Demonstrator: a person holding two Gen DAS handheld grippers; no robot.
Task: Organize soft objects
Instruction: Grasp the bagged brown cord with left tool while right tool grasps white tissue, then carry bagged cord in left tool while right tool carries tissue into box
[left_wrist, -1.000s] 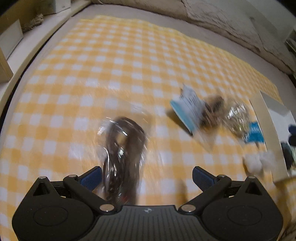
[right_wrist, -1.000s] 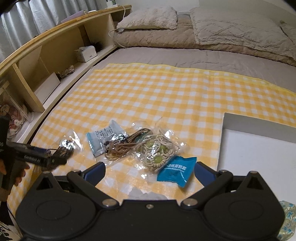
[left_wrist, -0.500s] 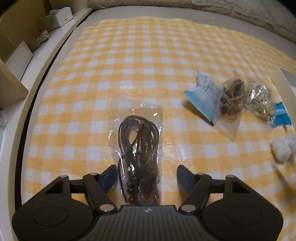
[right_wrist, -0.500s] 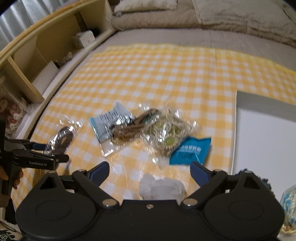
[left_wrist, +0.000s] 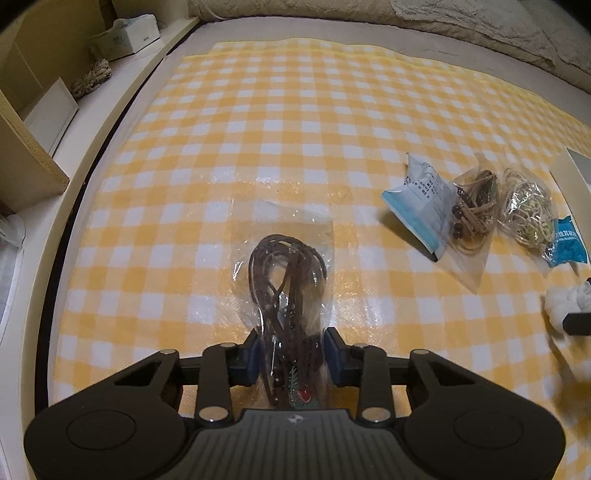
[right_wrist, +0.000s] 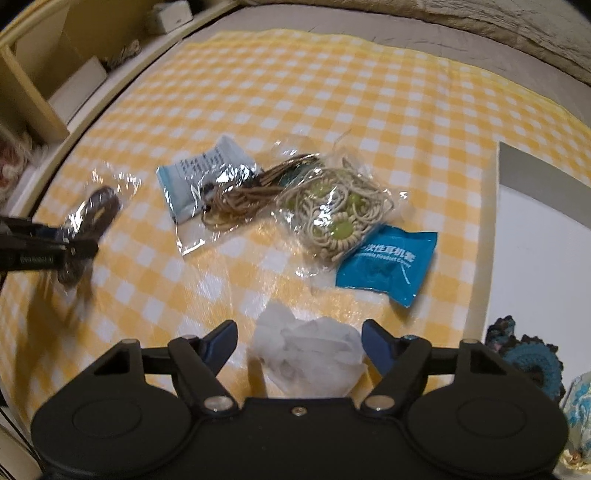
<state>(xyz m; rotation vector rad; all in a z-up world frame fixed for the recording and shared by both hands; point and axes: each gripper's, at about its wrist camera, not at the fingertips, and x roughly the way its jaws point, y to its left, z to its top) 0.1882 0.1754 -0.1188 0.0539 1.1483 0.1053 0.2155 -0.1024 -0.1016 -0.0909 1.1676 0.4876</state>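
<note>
left gripper (left_wrist: 291, 360) pinching cord bag (left_wrist: 286, 269), lower centre, for lifting | right gripper (right_wrist: 299, 341) spread, straddling white wad (right_wrist: 306, 354), grasp pending

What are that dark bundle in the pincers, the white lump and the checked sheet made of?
Dark bundle: looks like brown cord, maybe leather, in a clear glossy plastic bag; glare and crinkles show.
White lump: seemingly crumpled tissue or thin film, matte and creased.
Checked sheet: probably plastic-coated cloth; it shines in patches.

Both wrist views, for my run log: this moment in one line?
left tongs: shut on cord bag | right tongs: open around white wad
</note>
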